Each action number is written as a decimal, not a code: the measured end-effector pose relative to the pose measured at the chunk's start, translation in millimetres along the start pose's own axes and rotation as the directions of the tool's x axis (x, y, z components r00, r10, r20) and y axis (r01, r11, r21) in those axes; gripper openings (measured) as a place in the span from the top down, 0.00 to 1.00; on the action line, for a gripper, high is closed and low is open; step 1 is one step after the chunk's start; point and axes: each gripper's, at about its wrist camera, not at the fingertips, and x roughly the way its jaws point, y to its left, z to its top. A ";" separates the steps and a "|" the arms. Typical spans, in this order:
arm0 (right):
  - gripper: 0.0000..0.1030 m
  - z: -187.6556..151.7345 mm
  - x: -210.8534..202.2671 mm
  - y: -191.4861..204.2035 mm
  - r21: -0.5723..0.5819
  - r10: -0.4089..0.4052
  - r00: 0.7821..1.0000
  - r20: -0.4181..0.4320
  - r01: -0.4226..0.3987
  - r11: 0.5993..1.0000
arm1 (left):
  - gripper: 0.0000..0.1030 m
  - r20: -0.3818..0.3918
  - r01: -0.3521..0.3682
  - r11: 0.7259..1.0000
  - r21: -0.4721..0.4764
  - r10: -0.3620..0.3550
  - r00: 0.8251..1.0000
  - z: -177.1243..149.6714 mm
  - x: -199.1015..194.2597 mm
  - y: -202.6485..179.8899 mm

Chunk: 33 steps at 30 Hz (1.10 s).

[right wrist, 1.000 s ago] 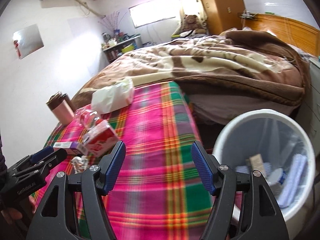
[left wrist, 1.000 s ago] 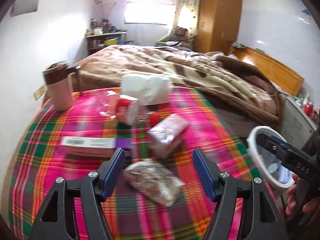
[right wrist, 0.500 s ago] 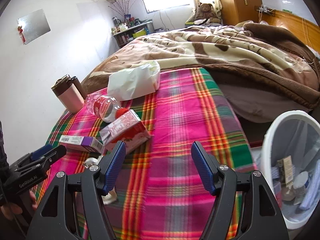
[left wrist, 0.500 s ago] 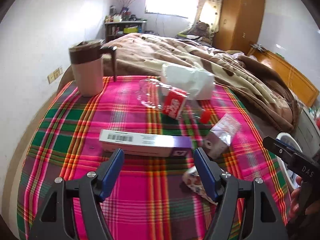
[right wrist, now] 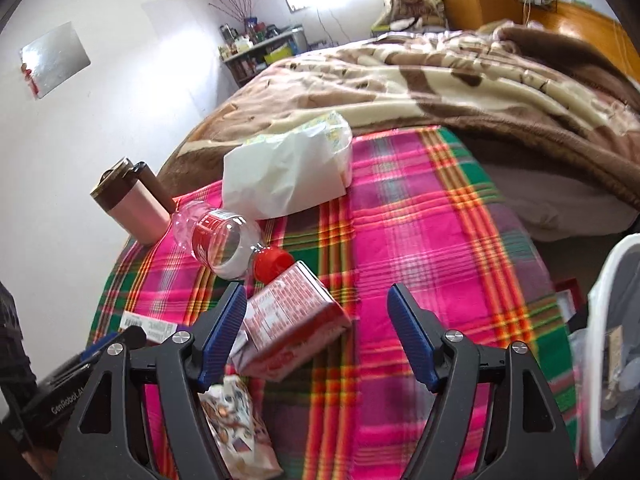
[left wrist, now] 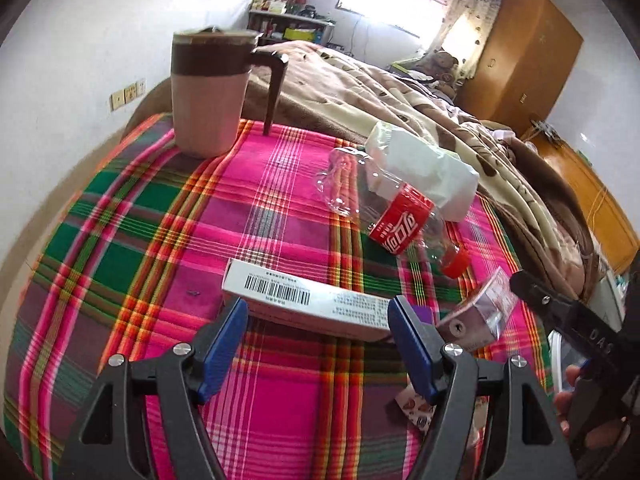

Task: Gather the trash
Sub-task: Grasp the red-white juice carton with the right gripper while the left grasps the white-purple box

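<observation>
Plaid cloth (left wrist: 280, 208) covered the desk. Left tongs (left wrist: 316, 344) were held wide, empty, before a white box (left wrist: 308, 306); right tongs (right wrist: 316, 332) were opening beside a red carton (right wrist: 294, 320), not gripping it.

Each gripper, left gripper (left wrist: 318, 334) and right gripper (right wrist: 318, 322), has 2 black triangular arms with cut-outs, silver screws and ribbed blue pads. White lettering marks the black housings. At 9 o'clock in the right view, a dark patterned sleeve (right wrist: 12, 344), possibly checked, shows.
</observation>
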 end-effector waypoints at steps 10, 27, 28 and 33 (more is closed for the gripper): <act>0.24 3.3 19.9 5.7 0.041 -0.042 0.997 -0.066 0.045 0.998 | 0.27 -0.043 0.017 0.998 -0.061 -0.020 0.999 11.9 21.8 3.3; 0.24 3.8 9.7 0.2 -0.006 -0.089 0.993 -0.078 0.089 0.996 | 0.28 -0.140 0.073 0.996 -0.054 -0.080 0.987 13.4 57.5 -21.2; 0.24 3.7 8.9 0.2 -0.008 -0.093 0.993 -0.077 0.092 0.996 | 0.28 -0.140 0.075 0.996 -0.055 -0.082 0.987 13.7 56.7 -20.5; 0.24 3.6 13.7 1.3 0.011 -0.051 0.993 -0.102 0.053 0.999 | 0.28 -0.140 0.054 0.998 -0.015 -0.056 0.989 15.9 52.9 -14.8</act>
